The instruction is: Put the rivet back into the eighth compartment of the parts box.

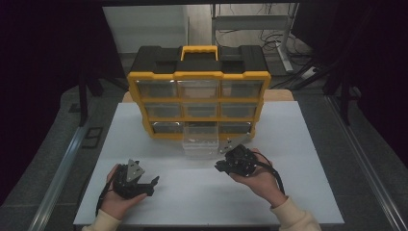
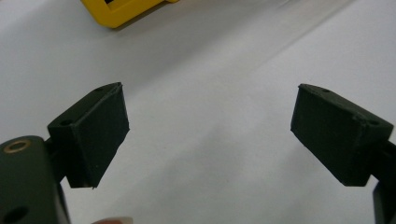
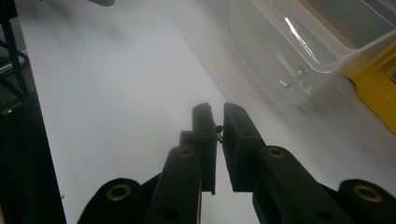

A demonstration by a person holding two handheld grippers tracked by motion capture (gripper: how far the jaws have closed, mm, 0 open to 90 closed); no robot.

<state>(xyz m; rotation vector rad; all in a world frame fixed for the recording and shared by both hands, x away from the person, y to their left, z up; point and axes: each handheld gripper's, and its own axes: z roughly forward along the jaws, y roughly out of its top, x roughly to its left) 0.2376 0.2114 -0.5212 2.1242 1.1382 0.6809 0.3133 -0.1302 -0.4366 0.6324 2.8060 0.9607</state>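
A yellow and black organiser (image 1: 198,75) stands upright at the back of the white table (image 1: 202,197), its corner (image 2: 121,11) visible in the left gripper view. Its clear bottom-middle drawer (image 1: 199,142) is pulled out, and small screws (image 3: 292,77) lie inside the drawer (image 3: 280,60). Just to the drawer's right, my right gripper (image 1: 219,166) is held low, its jaws pointing left. My right gripper (image 3: 218,112) is shut on a small dark screw (image 3: 218,129) pinched between its pads. My left gripper (image 1: 152,186) rests at the front left, open, and my left gripper (image 2: 210,126) has nothing between its jaws.
The other clear drawers of the organiser (image 1: 156,89) sit pushed in. Bare white table lies between the two hands and along the front edge. Dark floor and metal rails (image 1: 62,168) flank the table on both sides.
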